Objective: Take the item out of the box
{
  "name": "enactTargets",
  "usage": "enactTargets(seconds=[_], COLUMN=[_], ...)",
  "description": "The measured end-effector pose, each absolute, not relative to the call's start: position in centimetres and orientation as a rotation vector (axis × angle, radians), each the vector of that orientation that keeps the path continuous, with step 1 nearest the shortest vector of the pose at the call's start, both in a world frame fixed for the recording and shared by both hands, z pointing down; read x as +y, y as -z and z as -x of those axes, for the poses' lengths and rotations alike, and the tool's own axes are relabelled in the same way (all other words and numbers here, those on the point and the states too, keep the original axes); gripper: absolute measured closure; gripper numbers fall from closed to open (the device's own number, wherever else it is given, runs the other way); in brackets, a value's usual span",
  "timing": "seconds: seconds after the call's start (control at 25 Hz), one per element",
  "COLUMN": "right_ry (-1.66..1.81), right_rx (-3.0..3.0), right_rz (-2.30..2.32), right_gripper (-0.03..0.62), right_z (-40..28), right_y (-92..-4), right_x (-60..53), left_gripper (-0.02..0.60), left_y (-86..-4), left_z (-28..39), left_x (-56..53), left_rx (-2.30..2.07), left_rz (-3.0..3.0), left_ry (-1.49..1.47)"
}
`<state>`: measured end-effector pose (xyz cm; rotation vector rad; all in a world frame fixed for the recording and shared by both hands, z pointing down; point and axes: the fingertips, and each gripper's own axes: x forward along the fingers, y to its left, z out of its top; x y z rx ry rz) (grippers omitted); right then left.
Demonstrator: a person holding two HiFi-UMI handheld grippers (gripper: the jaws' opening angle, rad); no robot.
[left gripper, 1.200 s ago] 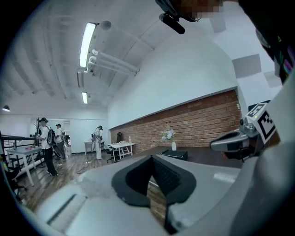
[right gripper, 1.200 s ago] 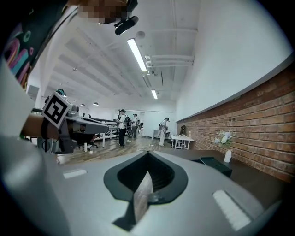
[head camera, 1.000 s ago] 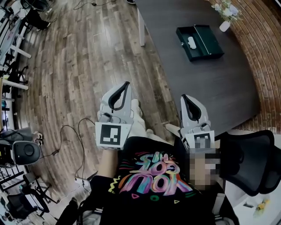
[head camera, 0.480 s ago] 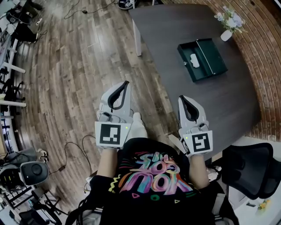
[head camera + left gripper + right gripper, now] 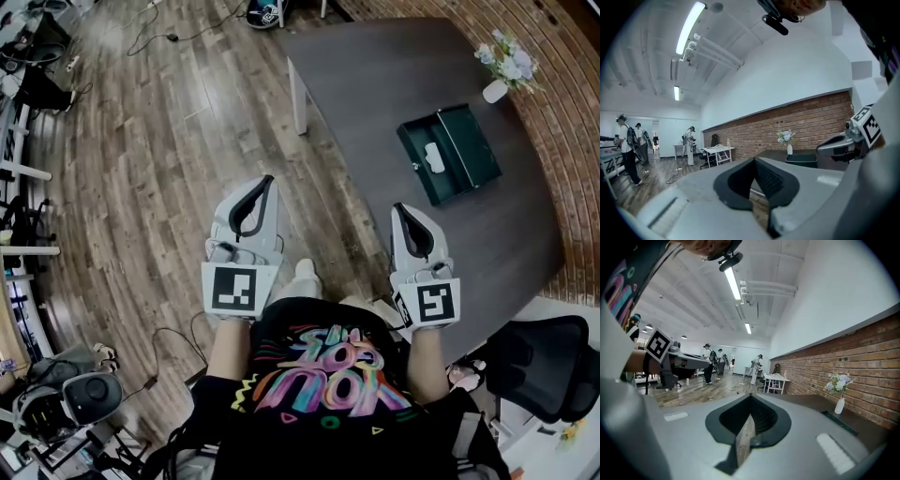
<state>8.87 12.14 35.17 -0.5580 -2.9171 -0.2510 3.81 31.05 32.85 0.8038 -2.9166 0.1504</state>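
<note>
Fingertips meet with nothing between them on both the left gripper (image 5: 268,180) and right gripper (image 5: 397,207), held at chest height. Over the past second the open green box (image 5: 469,150), white item (image 5: 434,157) inside, has drawn nearer on the table (image 5: 375,84); the reach likely comes next.

Table (image 5: 394,75) ahead and right, its far side along the brick wall (image 5: 562,141). Box (image 5: 450,155) on the table toward the wall side, lid laid back to the right; item (image 5: 434,157) in the box's left half. Vase (image 5: 497,91) beyond the box, close to the wall, apart from the box. Chair (image 5: 544,366) at near right, off the table's near end. Left gripper (image 5: 270,180) over the floor, left of the table; right gripper (image 5: 397,208) over the table's near edge, well short of the box.
</note>
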Motion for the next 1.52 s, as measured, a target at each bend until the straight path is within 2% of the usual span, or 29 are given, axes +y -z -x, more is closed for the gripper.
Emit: enactTargets(seconds=[0.6,1.24,1.52], right_ry=[0.199,0.137,0.101], right_rx=[-2.864,-2.909,-2.909], right_rz=[0.422,0.189,-0.061], right_gripper=[0.594,0.594,0.594], right_z=[-4.5,9.3,11.1], right_y=[-38.2,-39.0,-37.7], right_x=[9.7,1.3,-5.2], left_gripper=[0.580,0.580,0.580], left_y=[-35.3,-34.3,-33.0], left_z=[2.0,19.6,24.5], left_x=[30.0,19.3,11.8], left_rx=[-2.861,-2.802,-2.702], left_rz=[-0.864,-1.141,-1.359], left_ry=[-0.111,-0.203,-0.254])
